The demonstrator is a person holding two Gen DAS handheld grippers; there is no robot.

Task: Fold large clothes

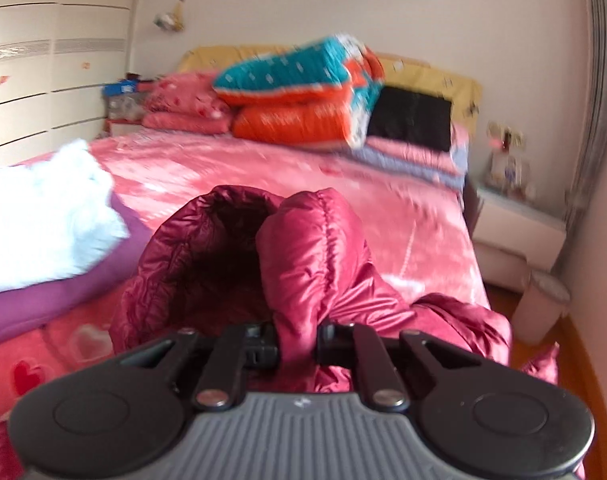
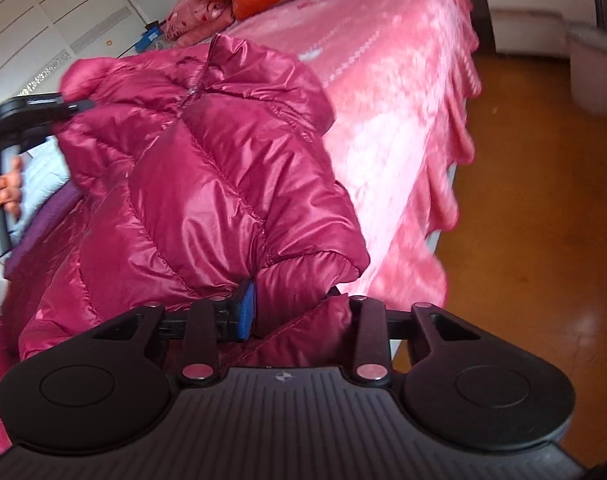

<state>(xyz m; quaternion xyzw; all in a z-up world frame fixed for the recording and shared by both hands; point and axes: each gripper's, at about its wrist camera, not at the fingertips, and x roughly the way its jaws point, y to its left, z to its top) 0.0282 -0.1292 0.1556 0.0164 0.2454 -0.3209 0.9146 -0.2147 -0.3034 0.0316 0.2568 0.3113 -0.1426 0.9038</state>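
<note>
A shiny magenta down jacket (image 1: pixel 303 256) is held up above the pink bed (image 1: pixel 207 168). My left gripper (image 1: pixel 297 344) is shut on a puffy fold of it, with an open sleeve or hood mouth just left of the fold. My right gripper (image 2: pixel 291 312) is shut on another fold of the jacket (image 2: pixel 207 168), its collar and zip showing at the top. The left gripper (image 2: pixel 43 106) also shows in the right wrist view, clamped on the jacket's far edge.
Folded quilts (image 1: pixel 303 92) and pillows are stacked at the bed's head. A white garment (image 1: pixel 43 216) on purple cloth lies at the left. A nightstand (image 1: pixel 519 236) and a bin (image 2: pixel 595 72) stand on the wooden floor (image 2: pixel 523 220) at the bed's right.
</note>
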